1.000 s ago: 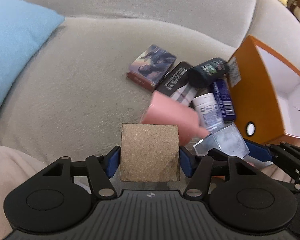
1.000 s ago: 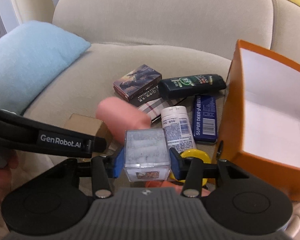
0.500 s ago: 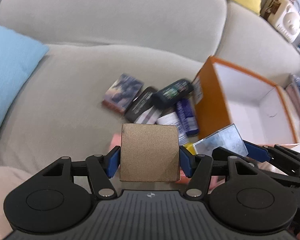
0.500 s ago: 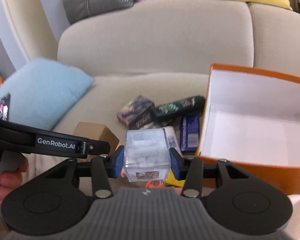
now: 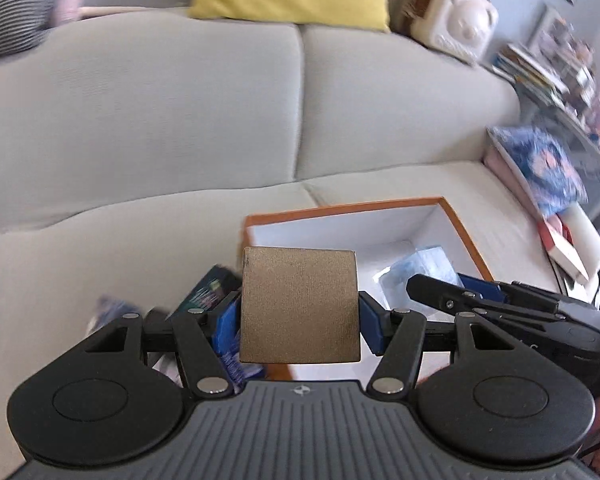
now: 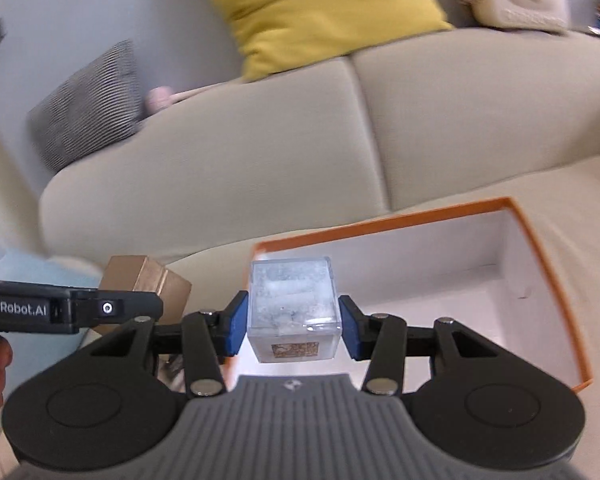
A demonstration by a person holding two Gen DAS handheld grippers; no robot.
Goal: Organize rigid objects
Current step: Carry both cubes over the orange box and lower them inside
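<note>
My left gripper (image 5: 299, 322) is shut on a brown cardboard cube (image 5: 299, 305), held above the near left rim of the orange box (image 5: 466, 236). My right gripper (image 6: 292, 322) is shut on a clear plastic cube (image 6: 291, 304), held over the near left corner of the orange box (image 6: 548, 276), whose white inside is bare where it shows. In the left wrist view the right gripper's arm (image 5: 508, 312) reaches over the box with the clear cube (image 5: 424, 266). In the right wrist view the brown cube (image 6: 148, 280) shows to the left.
Several items lie on the sofa seat left of the box, among them a dark bottle (image 5: 212, 292). A yellow cushion (image 6: 324, 12) and a striped cushion (image 6: 88, 104) sit on the sofa back. Books and a pink item (image 5: 568, 240) lie at the right.
Both grippers have risen and swung right, from over the pile of items to the orange box, each still holding its cube. The pile has dropped mostly out of view.
</note>
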